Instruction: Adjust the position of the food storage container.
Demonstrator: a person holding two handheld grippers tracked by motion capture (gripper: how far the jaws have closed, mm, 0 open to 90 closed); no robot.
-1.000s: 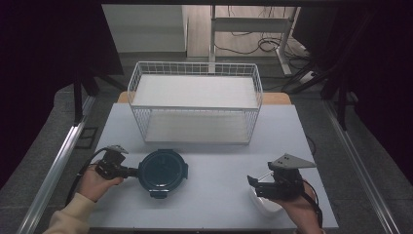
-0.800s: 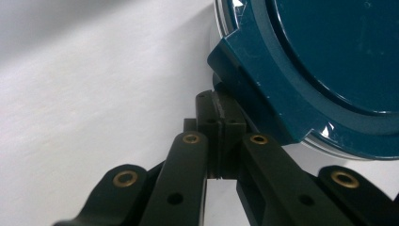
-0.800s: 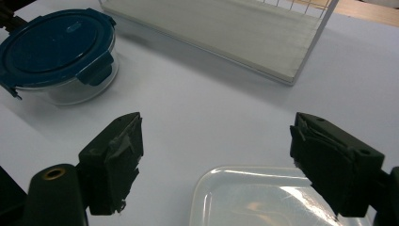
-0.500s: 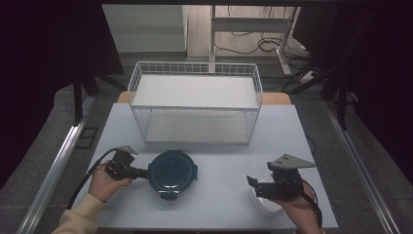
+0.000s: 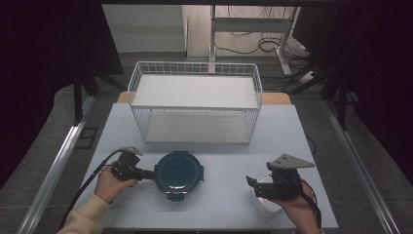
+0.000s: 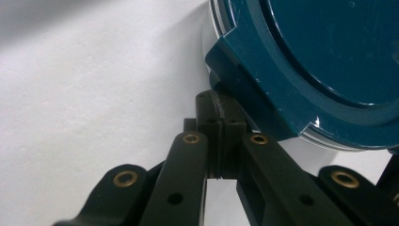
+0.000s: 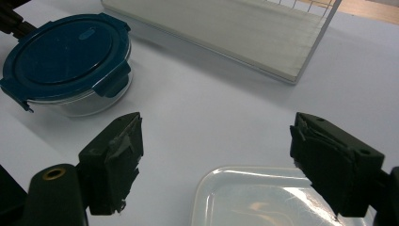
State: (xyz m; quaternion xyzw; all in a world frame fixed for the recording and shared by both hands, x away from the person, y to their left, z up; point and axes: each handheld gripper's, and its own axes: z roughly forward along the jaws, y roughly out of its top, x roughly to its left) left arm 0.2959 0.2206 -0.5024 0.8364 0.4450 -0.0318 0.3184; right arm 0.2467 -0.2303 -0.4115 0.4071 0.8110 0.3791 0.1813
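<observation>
Pressing left gripper (image 5: 146,173) jaws closed against container (image 5: 178,174) | right gripper (image 7: 226,165) jaws open, level

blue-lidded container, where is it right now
In the high view the blue-lidded container sits near the table's front edge, left of centre, in front of the wire basket, with the left gripper against its side.

Container (image 5: 178,174) and left gripper (image 5: 146,173) farther right (slightly)
</observation>
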